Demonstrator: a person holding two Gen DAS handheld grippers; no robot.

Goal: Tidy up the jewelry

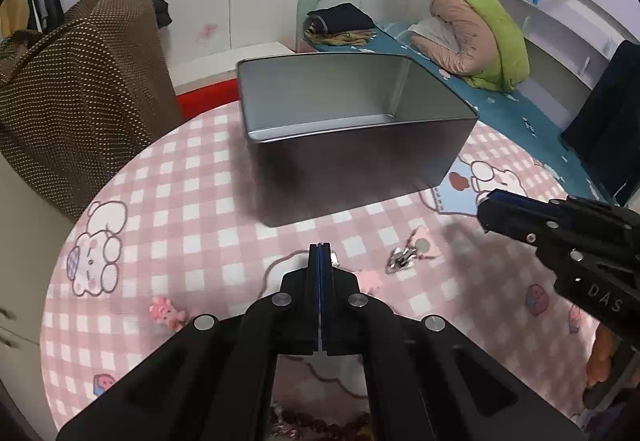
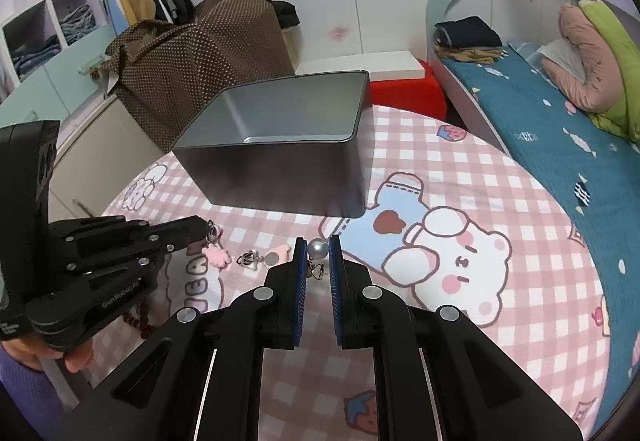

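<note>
The right gripper [image 2: 318, 247] is pinching a pearl earring [image 2: 317, 248] between its pads, above the checked tablecloth [image 2: 460, 161] just short of the open metal tin [image 2: 280, 165]. The left gripper [image 1: 320, 253] is pressed together near small trinkets [image 1: 408, 255] on the cloth; whether it is holding anything cannot be told. Next, the pearl probably needs carrying over the tin's rim and releasing. One gripper reads "DAS", the other "GenRobot.AI".

Pink-white checked tablecloth [image 2: 460, 169]; grey tin [image 2: 280, 177]; brown white-dotted bag [image 2: 200, 53].
</note>
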